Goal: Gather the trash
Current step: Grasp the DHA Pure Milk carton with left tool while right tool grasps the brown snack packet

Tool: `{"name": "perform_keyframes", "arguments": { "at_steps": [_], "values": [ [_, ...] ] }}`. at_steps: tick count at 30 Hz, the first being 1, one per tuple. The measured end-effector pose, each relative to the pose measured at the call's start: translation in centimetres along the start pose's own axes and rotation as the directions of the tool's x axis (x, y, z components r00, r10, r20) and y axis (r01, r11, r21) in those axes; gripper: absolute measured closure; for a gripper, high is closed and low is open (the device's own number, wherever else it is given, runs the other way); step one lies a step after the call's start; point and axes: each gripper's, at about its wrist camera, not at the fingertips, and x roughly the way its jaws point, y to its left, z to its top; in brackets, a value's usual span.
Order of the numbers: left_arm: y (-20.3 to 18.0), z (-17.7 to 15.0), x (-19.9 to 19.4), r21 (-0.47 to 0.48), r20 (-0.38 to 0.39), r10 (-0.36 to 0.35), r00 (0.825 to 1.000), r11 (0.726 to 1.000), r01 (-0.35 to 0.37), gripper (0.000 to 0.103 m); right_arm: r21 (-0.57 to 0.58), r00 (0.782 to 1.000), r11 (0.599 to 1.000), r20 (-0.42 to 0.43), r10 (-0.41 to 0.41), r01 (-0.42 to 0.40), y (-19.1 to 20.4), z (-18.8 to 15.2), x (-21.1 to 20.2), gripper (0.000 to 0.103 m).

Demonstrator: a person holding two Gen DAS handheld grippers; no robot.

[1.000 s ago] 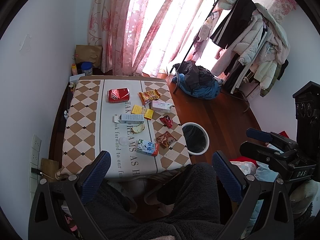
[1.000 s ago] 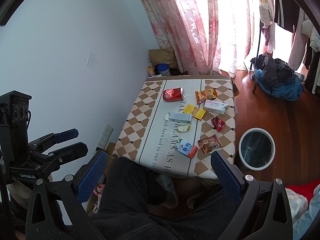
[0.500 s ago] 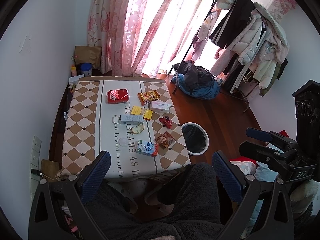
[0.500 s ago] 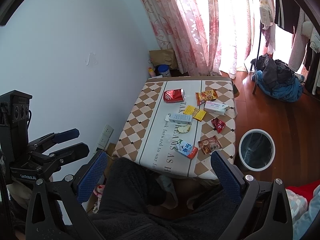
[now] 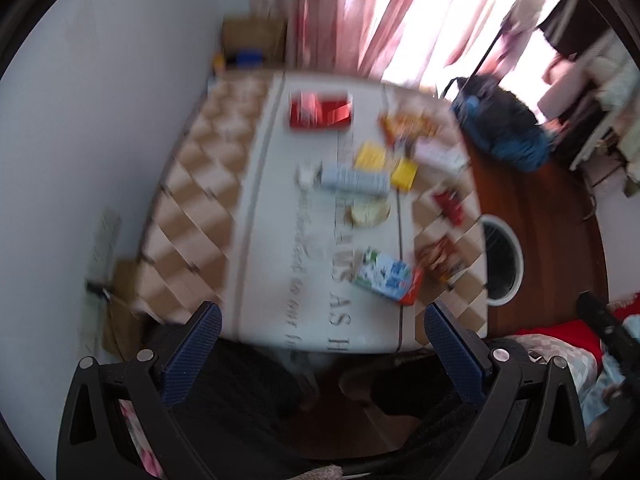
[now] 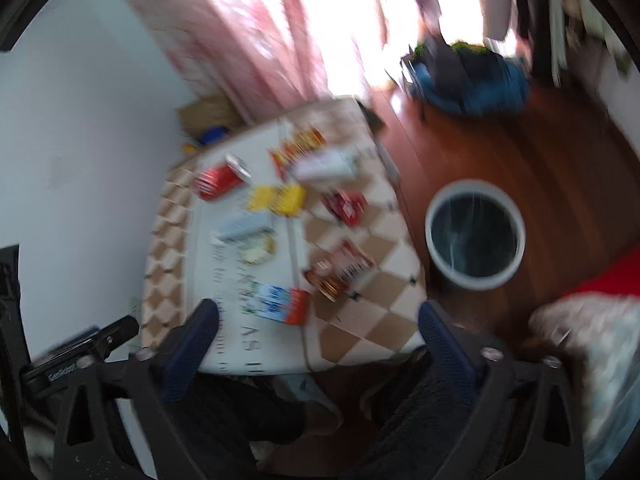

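Glossy wooden floor (image 6: 560, 168) — matt printed tablecloth (image 5: 272, 240) — shiny foil wrappers (image 6: 340, 268).

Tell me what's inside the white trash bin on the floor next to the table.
The trash bin shows a dark liner and no visible trash, though the frame is blurred. The table edge covers part of it in the left wrist view.

The view is blurred. Wrappers and a blue milk carton (image 6: 276, 303) lie on a checkered table (image 6: 372, 316), and a round white bin (image 6: 475, 235) stands just beside it on the wooden floor (image 6: 560, 152). The right gripper (image 6: 316, 320) hangs wide apart, empty.
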Motion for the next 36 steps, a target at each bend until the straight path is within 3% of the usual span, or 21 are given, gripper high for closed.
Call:
{"name": "perform_keyframes", "arguments": {
  "at_steps": [2,7,11,14,15,16,19,21,22,24,26,28,31,36],
  "values": [
    [-0.6,0.1,3.9,-0.046,-0.071,-0.001,0.997,0.999,-0.003,0.000,0.060,0.998,0.998,-0.057,-0.018,0.021,-2.1,-0.3,3.9,0.032],
    [-2.5,0.5,11.1,-0.182,-0.228,-0.084,0.970,0.982,0.042,0.000,0.142,0.993,0.987,-0.103,-0.058,0.072,-5.2,-0.1,9.5,0.032],
    [-3.9,1.4,16.0,-0.346,-0.325,-0.215,0.921,0.933,0.096,0.000,0.184,0.990,0.978,-0.125,-0.071,0.094,-6.5,0.3,11.9,0.032],
    [-4.2,1.7,18.2,-0.458,-0.335,-0.289,0.897,0.882,0.113,0.004,0.201,0.986,0.973,-0.144,-0.086,0.114,-7.2,0.6,13.5,0.032],
    [-4.2,1.7,18.6,-0.477,-0.337,-0.292,0.895,0.873,0.106,0.012,0.209,0.985,0.971,-0.149,-0.087,0.118,-7.6,0.6,14.0,0.032],
    [-4.2,1.7,19.1,-0.488,-0.341,-0.284,0.896,0.868,0.090,0.027,0.215,0.984,0.969,-0.154,-0.090,0.123,-7.8,0.6,14.3,0.032],
    [-4.0,1.6,19.3,-0.494,-0.346,-0.249,0.905,0.868,0.050,0.043,0.225,0.982,0.966,-0.164,-0.090,0.126,-8.2,0.5,14.9,0.032],
    [-3.8,1.7,18.7,-0.469,-0.333,-0.221,0.917,0.882,0.042,0.045,0.230,0.982,0.966,-0.169,-0.084,0.122,-8.4,0.5,15.1,0.032],
    [-3.7,1.8,18.3,-0.425,-0.324,-0.177,0.929,0.905,0.024,0.045,0.236,0.982,0.965,-0.173,-0.076,0.116,-8.4,0.4,15.3,0.032],
    [-3.4,2.0,17.6,-0.351,-0.323,-0.124,0.938,0.936,0.003,0.046,0.246,0.983,0.964,-0.176,-0.060,0.103,-8.3,0.4,15.4,0.030],
    [-2.8,2.5,16.5,-0.234,-0.310,-0.045,0.950,0.972,-0.030,0.046,0.257,0.983,0.963,-0.178,-0.037,0.082,-7.8,0.3,15.7,0.028],
    [-2.3,3.2,15.6,-0.064,-0.277,0.078,0.958,0.993,-0.099,0.046,0.272,0.983,0.960,-0.180,-0.014,0.064,-7.3,0.3,16.1,0.027],
    [-1.2,4.0,15.2,0.091,-0.250,0.203,0.947,0.978,-0.186,0.047,0.297,0.985,0.954,-0.172,0.017,0.035,-6.3,0.5,16.7,0.023],
    [0.0,4.3,16.4,0.079,-0.290,0.208,0.934,0.978,-0.193,0.046,0.328,0.983,0.944,-0.180,0.029,0.032,-3.8,0.9,18.5,0.022]
  ]
}}
